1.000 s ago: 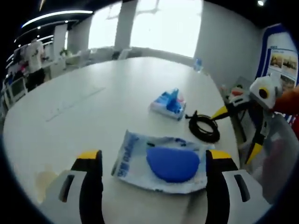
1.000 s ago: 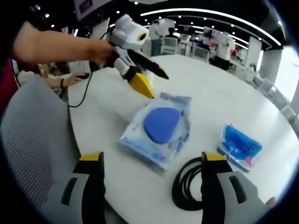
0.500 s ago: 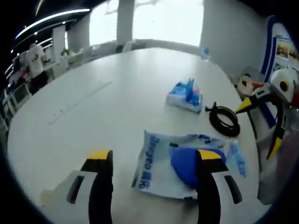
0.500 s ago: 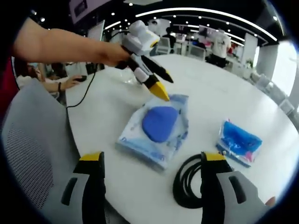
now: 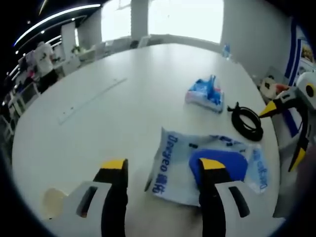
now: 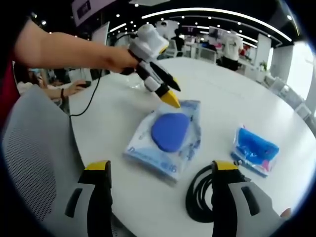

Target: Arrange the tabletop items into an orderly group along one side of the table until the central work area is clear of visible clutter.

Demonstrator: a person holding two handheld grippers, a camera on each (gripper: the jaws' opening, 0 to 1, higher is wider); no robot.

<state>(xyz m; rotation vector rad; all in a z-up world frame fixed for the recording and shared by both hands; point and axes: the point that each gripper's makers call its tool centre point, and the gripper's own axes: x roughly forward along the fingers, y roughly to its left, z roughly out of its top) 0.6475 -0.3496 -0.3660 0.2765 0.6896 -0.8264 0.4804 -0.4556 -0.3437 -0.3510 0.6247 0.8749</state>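
Reaching in over the near end of a clear plastic bag (image 5: pixel 210 163) with a blue pad inside, the left tool (image 5: pixel 160 170) has its two yellow-tipped jaws spread apart, one on bare table (image 5: pixel 98 118) beside the bag, the other over the blue pad; whether that jaw touches the bag is hard to tell from this angle, and nothing is gripped. Beyond the bag in the left gripper view lie a coiled black cable (image 5: pixel 247 123) and, farther out, a small blue packet (image 5: pixel 206 95), all near one side of the white table. The right tool shows at that view's right edge with its yellow tips apart.

From the right gripper view the same bag (image 6: pixel 168 140) lies flat with the left tool (image 6: pixel 165 91) coming down at its far edge, held in a hand (image 6: pixel 116 57) on a bare forearm. The right tool (image 6: pixel 158 170) hangs over the table edge, jaws wide and holding nothing, the cable (image 6: pixel 200 197) just inside its right jaw and the blue packet (image 6: pixel 254 150) off to the right. This view also takes in a grey mesh chair back (image 6: pixel 34 163) beside the table and a thin black cord (image 6: pixel 91 94) trailing across the table behind the hand.
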